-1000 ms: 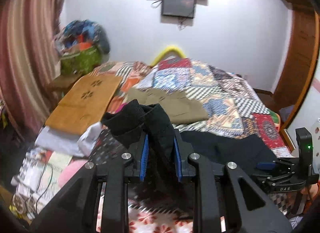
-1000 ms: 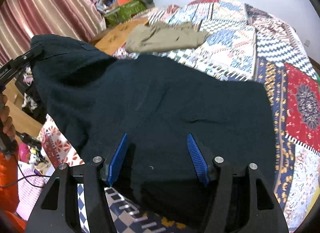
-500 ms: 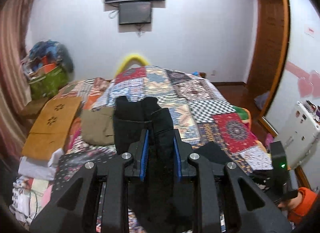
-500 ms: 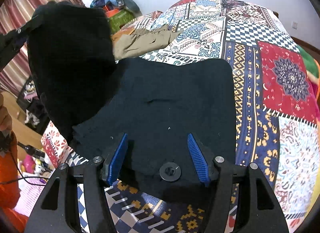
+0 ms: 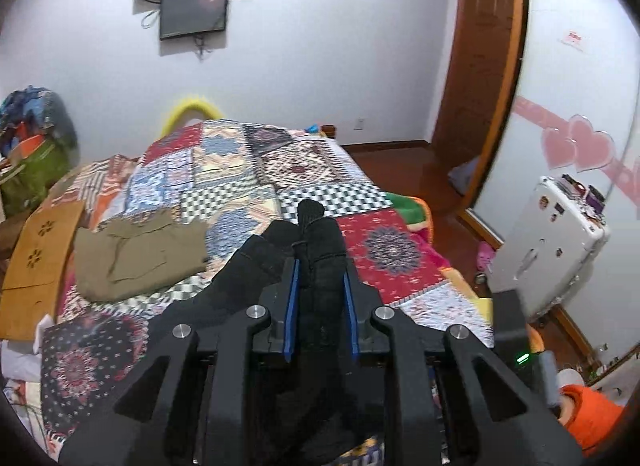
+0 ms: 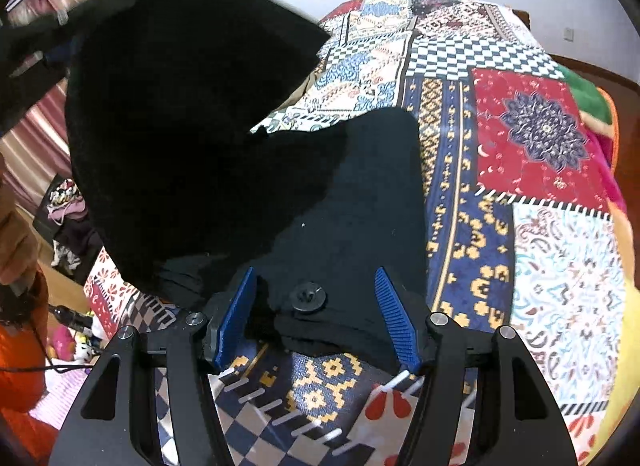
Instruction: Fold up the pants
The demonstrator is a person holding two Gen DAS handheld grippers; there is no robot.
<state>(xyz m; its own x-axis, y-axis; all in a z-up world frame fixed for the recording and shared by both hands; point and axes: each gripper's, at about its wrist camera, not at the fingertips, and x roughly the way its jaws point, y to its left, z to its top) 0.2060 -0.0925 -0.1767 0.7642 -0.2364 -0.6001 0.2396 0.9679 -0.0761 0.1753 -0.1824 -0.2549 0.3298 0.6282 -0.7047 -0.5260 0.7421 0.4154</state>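
the left wrist view shows the room beyond the bed: a folded olive garment [image 5: 138, 256] lying on the patchwork quilt [image 5: 248, 169], a dark screen [image 5: 193, 11] on the white wall, a wooden door [image 5: 476, 57] and a white case [image 5: 548, 254] by the wall with pink hearts. the right wrist view shows none of that; it looks down at the near part of the quilt [image 6: 532, 169] and shows how the black pants [image 6: 208, 137] lie, one part spread flat on the quilt and another part raised in a dark fold at upper left. a black button [image 6: 307, 298] on the flat part sits between the blue pads [image 6: 394, 320]. the left gripper [image 5: 319, 266] has its jaws drawn close together on a bunched edge of the black pants [image 5: 320, 250], with cloth standing up past the fingertips and draping down to the left. the right gripper [image 6: 316, 298] has its jaws spread wide, straddling the flat edge of the pants around the button; the cloth reaches both pads, but the jaws are not pinching it.
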